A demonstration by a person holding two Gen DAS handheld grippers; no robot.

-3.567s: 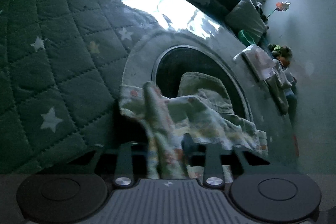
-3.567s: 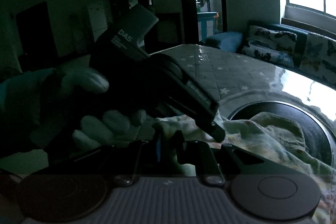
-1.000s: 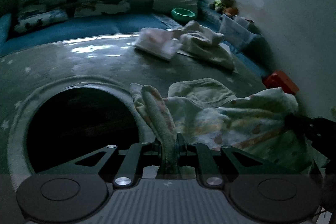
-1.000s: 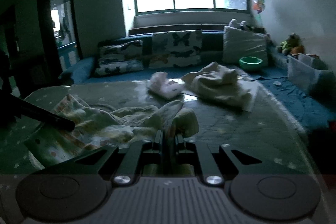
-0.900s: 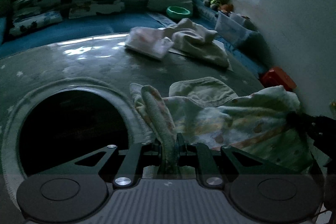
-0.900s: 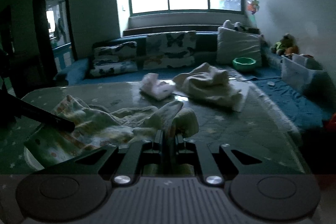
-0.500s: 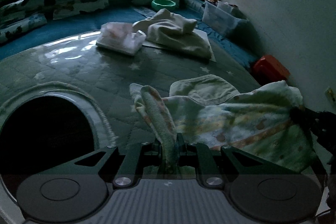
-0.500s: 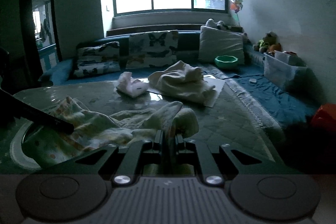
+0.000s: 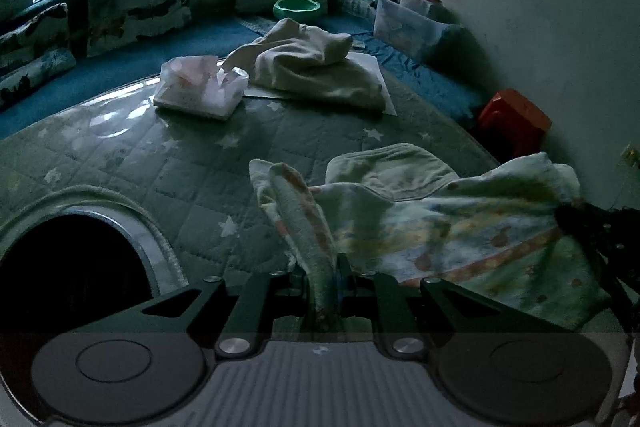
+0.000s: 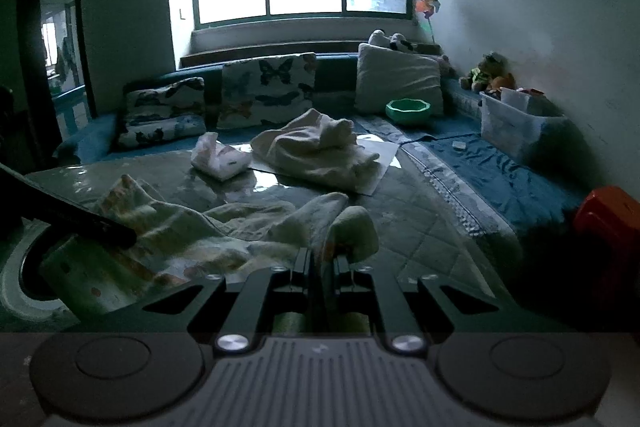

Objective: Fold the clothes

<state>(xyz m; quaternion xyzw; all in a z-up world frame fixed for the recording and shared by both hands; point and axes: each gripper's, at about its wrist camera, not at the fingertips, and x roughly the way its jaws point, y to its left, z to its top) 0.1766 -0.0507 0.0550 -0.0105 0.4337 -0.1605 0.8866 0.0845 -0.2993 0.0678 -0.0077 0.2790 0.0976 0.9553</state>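
Dim room, quilted star-print cover (image 9: 192, 163) spread over a low surface. Printed baby garment (image 9: 440, 227) held up between both tools, sagging in the middle above the cover.

Left gripper (image 9: 322, 279) clamped on one bunched edge of the garment — cloth pinched between the closed fingers, a rolled fold rising straight up from them. Right gripper (image 10: 322, 267) likewise closed on the opposite edge, with a rounded lump of fabric poking up just past its tips. In the right wrist view, left tool seen as a dark bar at the left edge, touching the garment's far corner; in the left wrist view, right tool dark at the right edge, gripping the other corner.

Behind the garment on the cover: tissue pack (image 10: 220, 157) and, beside it to the right, a heap of cream cloth (image 10: 316, 151) lying on a white sheet. Farther back — butterfly cushions (image 10: 268, 87), white pillow (image 10: 398, 83), green bowl (image 10: 408, 109) on the blue seat. Clear storage bin (image 10: 516, 125) by the right wall, red stool (image 10: 608, 215) lower right. Round dark opening (image 9: 68, 275) in the cover at lower left of the left wrist view.
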